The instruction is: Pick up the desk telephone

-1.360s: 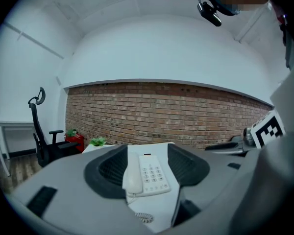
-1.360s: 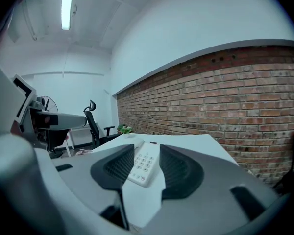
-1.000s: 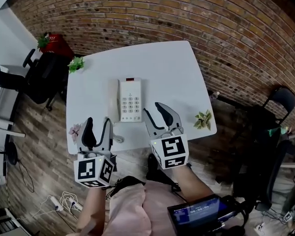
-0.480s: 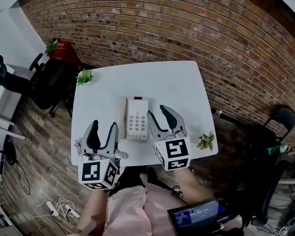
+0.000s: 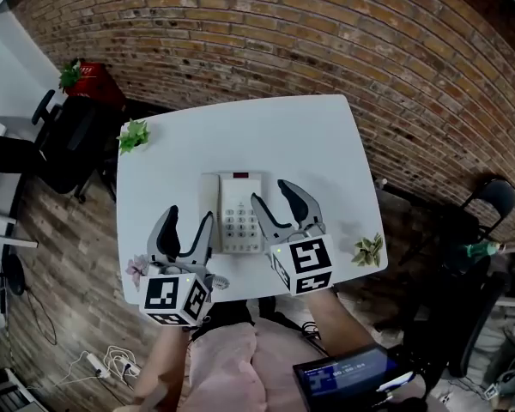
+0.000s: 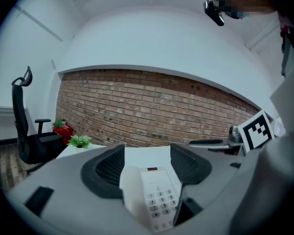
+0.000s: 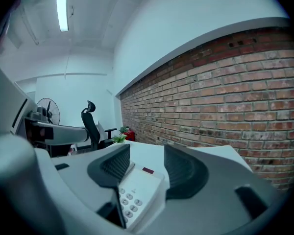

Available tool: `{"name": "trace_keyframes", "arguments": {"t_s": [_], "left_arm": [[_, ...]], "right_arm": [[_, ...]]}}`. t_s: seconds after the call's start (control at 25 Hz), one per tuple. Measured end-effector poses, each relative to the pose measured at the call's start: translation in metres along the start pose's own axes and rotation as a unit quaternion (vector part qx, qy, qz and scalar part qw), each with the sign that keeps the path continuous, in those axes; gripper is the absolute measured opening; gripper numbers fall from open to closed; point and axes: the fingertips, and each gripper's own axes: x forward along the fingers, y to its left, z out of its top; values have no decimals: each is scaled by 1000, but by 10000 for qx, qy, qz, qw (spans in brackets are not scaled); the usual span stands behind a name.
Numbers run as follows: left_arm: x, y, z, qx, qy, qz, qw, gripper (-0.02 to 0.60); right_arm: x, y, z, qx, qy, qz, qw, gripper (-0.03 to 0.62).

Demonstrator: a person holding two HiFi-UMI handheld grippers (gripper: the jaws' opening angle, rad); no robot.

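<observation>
A white desk telephone (image 5: 233, 212) lies flat on the white table (image 5: 309, 144), handset on its left, keypad on its right, a small red display at its far end. My left gripper (image 5: 187, 224) hovers at the phone's near left corner, jaws opening, pads pressing on nothing. My right gripper (image 5: 272, 196) sits just right of the keypad, jaws also opening with nothing gripped. In the left gripper view the phone (image 6: 154, 195) shows ahead between the left gripper's (image 6: 147, 163) pads. The right gripper view shows the phone (image 7: 137, 190) low between the right gripper's (image 7: 147, 165) pads.
A small green plant (image 5: 133, 134) stands at the table's far left corner, a pink flower (image 5: 137, 269) at the near left edge, another green sprig (image 5: 369, 250) at the near right edge. The phone's coiled cord (image 5: 219, 281) trails off the near edge. A black office chair (image 5: 60, 144) stands left of the table.
Both grippers have moved forward over the table, from its near edge to either side of the phone's near half. Both pairs of jaws stand a little wider.
</observation>
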Motion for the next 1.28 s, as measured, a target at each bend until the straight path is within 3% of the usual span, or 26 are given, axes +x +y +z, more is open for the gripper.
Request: {"name": "trace_keyframes", "arguments": {"t_s": [0.28,0.48,0.6,0.8,1.12,1.28], "left_arm": [[42,18,-47,-306,705,-299,9966,321],[76,29,-90,-810,1289,-639,9863,371],[85,29,-119,-1267,1753,-831,9728,383],[95,32,-149,-1629,2374,-1079,9516,397],[108,31,-162,-2239,2682,-1458,9256,401],[111,28,-165,-2642,2795,-1775,9059,420]], "right_arm": [[30,-6,-49,370,623,-8,9974,247],[59,5,-90,814,1075,509,9896,355],[64,6,-114,1026,1378,538,9837,359],[74,7,-138,1432,1664,675,9733,370],[92,8,-147,1976,1923,938,9567,362],[95,7,-148,2112,2022,998,9511,353]]}}
